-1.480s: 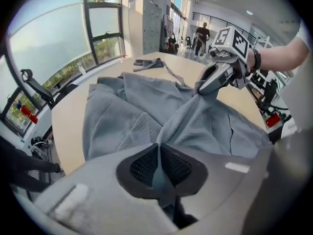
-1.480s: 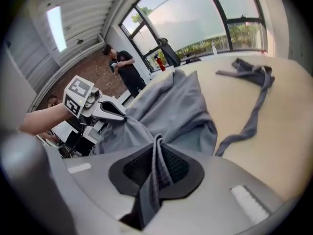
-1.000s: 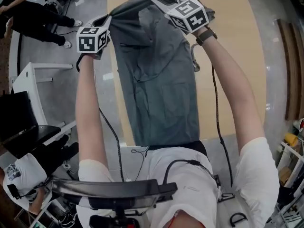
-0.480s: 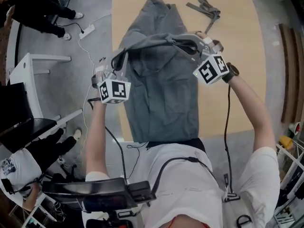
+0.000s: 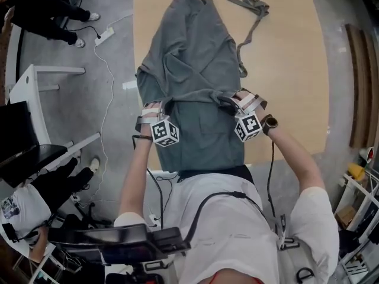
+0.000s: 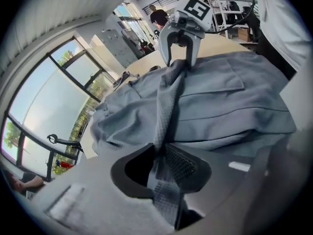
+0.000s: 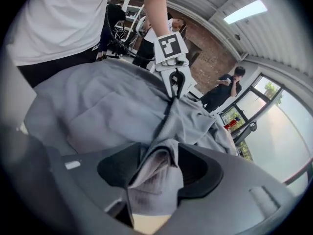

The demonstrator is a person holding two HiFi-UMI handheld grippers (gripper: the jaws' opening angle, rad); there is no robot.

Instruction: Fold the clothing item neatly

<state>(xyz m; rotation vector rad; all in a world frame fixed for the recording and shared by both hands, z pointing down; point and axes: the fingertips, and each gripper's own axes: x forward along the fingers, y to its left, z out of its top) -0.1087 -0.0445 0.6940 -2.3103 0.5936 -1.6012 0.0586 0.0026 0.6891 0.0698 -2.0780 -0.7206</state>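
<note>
A grey garment (image 5: 189,58) lies lengthwise on the light wooden table (image 5: 290,70), its top layer folded over so an edge (image 5: 195,94) runs across the middle. My left gripper (image 5: 155,106) is at that edge's left end and my right gripper (image 5: 243,101) at its right end. Both sets of jaws have just been opening. In the left gripper view a strip of cloth (image 6: 164,111) still hangs between the parted jaws (image 6: 166,165). In the right gripper view a loose bunch of cloth (image 7: 156,180) sits between the wider jaws (image 7: 156,170).
A grey strap (image 5: 249,5) lies on the table's far right part. To the left are a white desk (image 5: 35,93), a power strip (image 5: 106,37) with its cable on the floor, and a seated person's legs (image 5: 41,10). Shelving stands at lower right.
Both grippers came down and towards me, carrying the garment's edge from the table's far end to its middle. The cloth now lies doubled over, and both sets of jaws have parted.
</note>
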